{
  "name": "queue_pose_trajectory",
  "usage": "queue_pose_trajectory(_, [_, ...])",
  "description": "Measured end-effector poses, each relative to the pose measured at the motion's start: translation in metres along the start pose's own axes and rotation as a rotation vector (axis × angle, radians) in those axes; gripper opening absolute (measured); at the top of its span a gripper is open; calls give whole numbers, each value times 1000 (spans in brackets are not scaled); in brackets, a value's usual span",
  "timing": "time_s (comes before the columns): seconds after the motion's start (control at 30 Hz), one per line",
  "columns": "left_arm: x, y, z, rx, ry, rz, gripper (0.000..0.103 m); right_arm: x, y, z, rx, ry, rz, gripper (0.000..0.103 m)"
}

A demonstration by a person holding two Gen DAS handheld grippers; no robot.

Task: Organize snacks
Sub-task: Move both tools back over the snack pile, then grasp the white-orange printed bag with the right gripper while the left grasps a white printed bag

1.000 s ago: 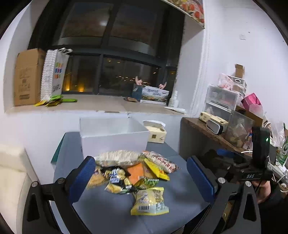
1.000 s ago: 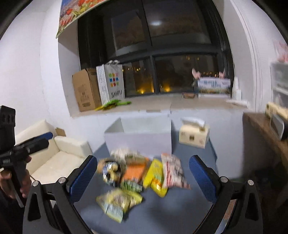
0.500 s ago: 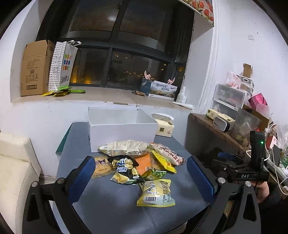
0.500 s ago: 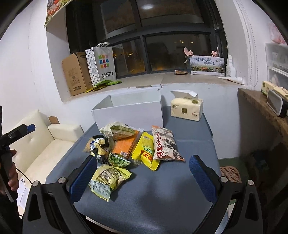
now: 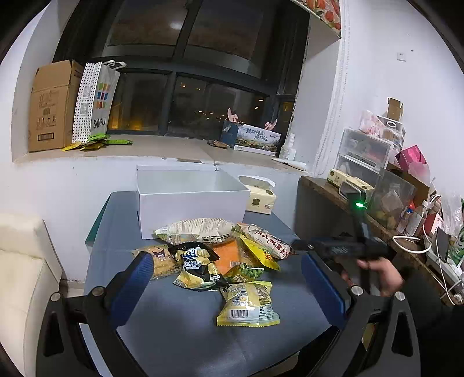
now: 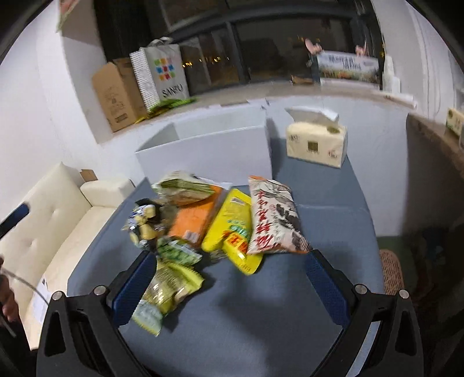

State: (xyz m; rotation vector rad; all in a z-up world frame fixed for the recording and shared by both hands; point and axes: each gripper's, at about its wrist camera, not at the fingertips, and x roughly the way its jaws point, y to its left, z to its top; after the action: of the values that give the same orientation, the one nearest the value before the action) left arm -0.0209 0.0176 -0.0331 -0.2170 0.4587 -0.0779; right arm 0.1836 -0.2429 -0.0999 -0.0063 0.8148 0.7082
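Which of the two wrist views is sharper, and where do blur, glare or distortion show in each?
Left wrist view: sharper, print on the black snack bag readable; ceiling light glares in the dark window; fisheye bends the walls; the hand at right is smeared. Right wrist view: motion-blurred throughout, the green snack pack and white box soft-edged; same fisheye bending.

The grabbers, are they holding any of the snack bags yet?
No. The left gripper and right gripper are both open and holding nothing. All the snack bags lie on the table.
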Motion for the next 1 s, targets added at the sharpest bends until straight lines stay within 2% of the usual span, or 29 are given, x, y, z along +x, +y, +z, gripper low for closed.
queue_pose_trajectory(0.17, [1, 3, 0, -2, 5, 7, 103, 48, -27, 28, 51, 91, -33, 103])
queue_pose_trajectory(0.27, [3, 5, 0, -13, 12, 11, 103, 76, -40, 38, 95, 149, -8, 103])
queue_pose_trajectory(0.4, [7, 9, -1, -21, 23, 21, 103, 106, -54, 43, 141, 208, -16, 103])
queue_pose_trajectory(0.53, [16, 13, -2, -49, 49, 10, 103, 121, -59, 41, 163, 237, 11, 101])
queue_pose_trajectory(0.57, [19, 14, -2, -63, 62, 2, 103, 125, -60, 39, 168, 251, 13, 96])
queue_pose_trajectory(0.67, [33, 18, 0, -124, 96, -33, 103, 130, -64, 34, 186, 250, 43, 51])
queue_pose_trajectory(0.77, [53, 24, 4, -214, 138, -79, 103, 124, -66, 31, 164, 231, 47, 39])
queue_pose_trajectory(0.93, [92, 27, 15, -356, 187, -148, 103, 88, -60, 31, 142, 147, 87, 37])
queue_pose_trajectory(1.0, [113, 31, 18, -456, 233, -143, 103, 68, -57, 31, 145, 96, 101, 37])
